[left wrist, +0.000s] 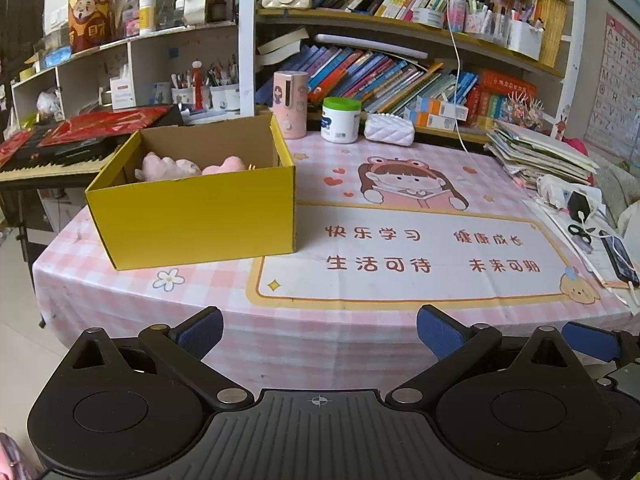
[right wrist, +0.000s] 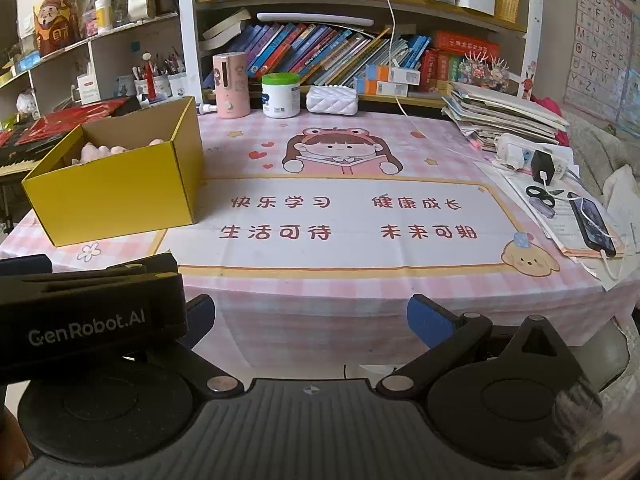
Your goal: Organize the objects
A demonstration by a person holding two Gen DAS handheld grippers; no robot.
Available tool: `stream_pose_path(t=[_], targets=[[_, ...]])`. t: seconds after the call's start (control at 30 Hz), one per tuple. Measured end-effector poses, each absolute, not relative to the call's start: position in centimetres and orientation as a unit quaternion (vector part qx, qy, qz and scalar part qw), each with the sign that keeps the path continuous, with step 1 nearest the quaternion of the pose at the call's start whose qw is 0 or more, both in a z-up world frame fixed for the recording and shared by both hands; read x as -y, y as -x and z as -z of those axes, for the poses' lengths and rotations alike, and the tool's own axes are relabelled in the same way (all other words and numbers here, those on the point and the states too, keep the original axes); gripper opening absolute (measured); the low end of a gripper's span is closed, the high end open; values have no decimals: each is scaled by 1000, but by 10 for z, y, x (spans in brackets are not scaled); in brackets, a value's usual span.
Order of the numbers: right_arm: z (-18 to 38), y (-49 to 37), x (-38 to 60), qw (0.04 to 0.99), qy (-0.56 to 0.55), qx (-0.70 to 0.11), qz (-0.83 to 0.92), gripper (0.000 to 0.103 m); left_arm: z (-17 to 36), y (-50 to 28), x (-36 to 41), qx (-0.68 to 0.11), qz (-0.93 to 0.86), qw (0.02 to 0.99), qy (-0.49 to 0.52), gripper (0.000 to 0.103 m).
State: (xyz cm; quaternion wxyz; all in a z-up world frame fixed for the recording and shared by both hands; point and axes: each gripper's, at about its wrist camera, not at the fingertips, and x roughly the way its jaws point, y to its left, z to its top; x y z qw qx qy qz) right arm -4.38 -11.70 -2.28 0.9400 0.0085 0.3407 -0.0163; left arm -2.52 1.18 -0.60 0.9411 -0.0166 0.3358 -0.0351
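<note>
While spread wide, both grippers (empty) (left wrist: 320, 330) (right wrist: 310, 320).

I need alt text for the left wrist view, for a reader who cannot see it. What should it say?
An open hand-held gripper points over a table with a pink checked cloth. A yellow box on the left holds pink soft toys. Behind stand a pink bottle, a white jar and crowded bookshelves.
</note>
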Motion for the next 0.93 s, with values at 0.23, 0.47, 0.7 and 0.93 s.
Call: stream_pose_path(t=[0.23,0.47,0.7,0.93], targets=[[23,44,118,939,-6,-343,16,103,6,26,-10,-339,31,940,14,103],[24,44,117,939,-4,-344,15,103,7,26,-10,-340,27,940,17,103],[23,44,118,939,-4,-344,9,103,6,28,-10,-335,22,942,20,103],[22,39,119,938,-4,-346,4,103,5,23,-8,-335,20,942,23,103]])
